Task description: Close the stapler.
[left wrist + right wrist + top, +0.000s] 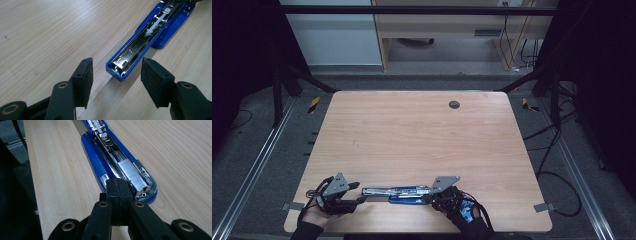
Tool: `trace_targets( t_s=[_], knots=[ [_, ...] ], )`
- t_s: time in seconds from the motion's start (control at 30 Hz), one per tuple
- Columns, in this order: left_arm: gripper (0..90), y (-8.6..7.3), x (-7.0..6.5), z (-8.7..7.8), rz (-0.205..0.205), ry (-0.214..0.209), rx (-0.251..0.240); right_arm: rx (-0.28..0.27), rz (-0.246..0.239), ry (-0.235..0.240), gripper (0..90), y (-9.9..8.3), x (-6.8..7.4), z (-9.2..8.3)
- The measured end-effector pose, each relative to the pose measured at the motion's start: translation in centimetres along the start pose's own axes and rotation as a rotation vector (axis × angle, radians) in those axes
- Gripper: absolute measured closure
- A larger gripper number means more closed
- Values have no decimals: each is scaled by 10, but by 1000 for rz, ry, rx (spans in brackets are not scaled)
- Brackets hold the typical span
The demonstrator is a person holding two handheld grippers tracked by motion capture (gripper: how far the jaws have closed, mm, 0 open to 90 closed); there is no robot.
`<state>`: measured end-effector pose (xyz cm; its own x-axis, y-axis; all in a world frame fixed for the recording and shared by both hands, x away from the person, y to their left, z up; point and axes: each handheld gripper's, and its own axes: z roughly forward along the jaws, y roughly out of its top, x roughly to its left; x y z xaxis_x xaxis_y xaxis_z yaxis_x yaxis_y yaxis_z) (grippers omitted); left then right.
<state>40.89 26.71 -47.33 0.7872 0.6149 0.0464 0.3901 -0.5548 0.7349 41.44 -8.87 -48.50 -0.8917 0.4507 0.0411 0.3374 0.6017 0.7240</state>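
1. Blue plastic and bright metal make up the stapler [398,192], which lies swung open flat near the bench's [412,130] front edge, a strip of staples [132,173] in its channel.
2. Left tongs [116,75] stand released, the stapler's tip just ahead of the pads, untouched.
3. Right tongs [117,195] are clenched at the staple end; whether they pinch the stapler's rim is hard to make out.
4. Bare wood stretches behind the stapler.
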Motion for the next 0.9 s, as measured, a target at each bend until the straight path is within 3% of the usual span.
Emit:
trace_targets(
  t_s=[0.6,0.9],
  knots=[
    [452,3,6,19,39,-107,16,8,4,9,900,1,-1,1],
    [483,4,7,23,57,-128,27,4,5,8,900,1,-1,2]
  ],
)
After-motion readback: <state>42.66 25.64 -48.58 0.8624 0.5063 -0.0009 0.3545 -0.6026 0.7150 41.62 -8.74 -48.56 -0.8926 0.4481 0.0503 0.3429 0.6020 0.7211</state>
